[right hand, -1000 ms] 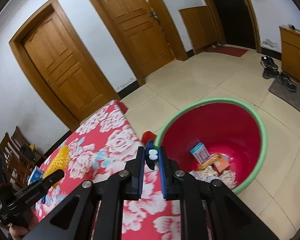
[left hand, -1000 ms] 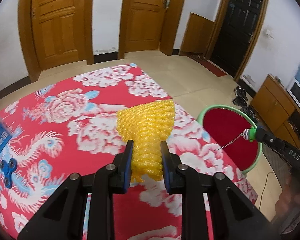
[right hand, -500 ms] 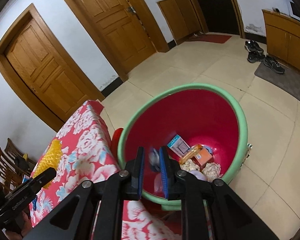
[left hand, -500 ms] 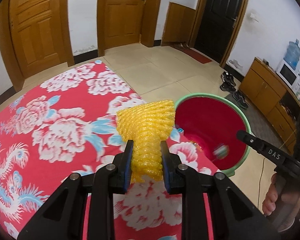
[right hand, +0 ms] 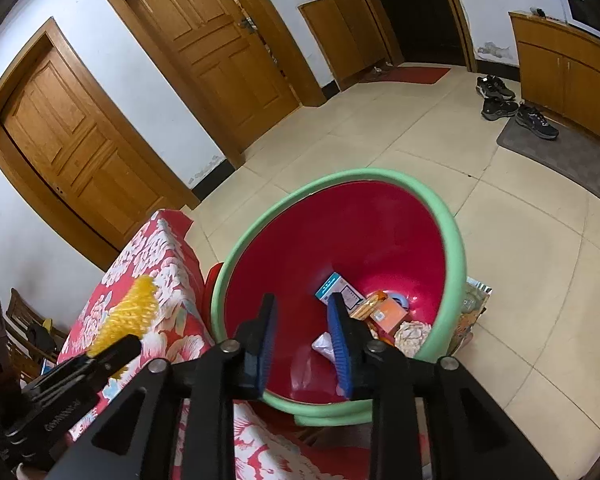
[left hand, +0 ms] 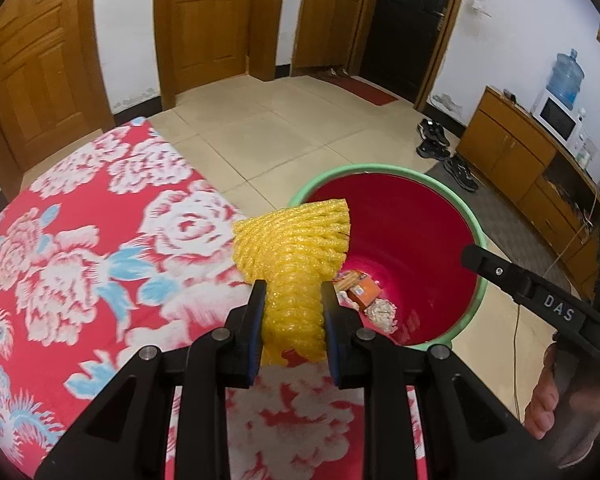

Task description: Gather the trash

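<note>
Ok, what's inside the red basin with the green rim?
In the basin: a blue-and-white box, an orange carton, crumpled paper and a white wrapper. The right gripper's fingers cover part of the pile.

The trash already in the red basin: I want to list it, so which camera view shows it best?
The right wrist view: it looks down into the red basin, showing a blue-white box, an orange packet and crumpled paper. In the left wrist view, the yellow foam net in the left gripper hides part of the pile.
</note>
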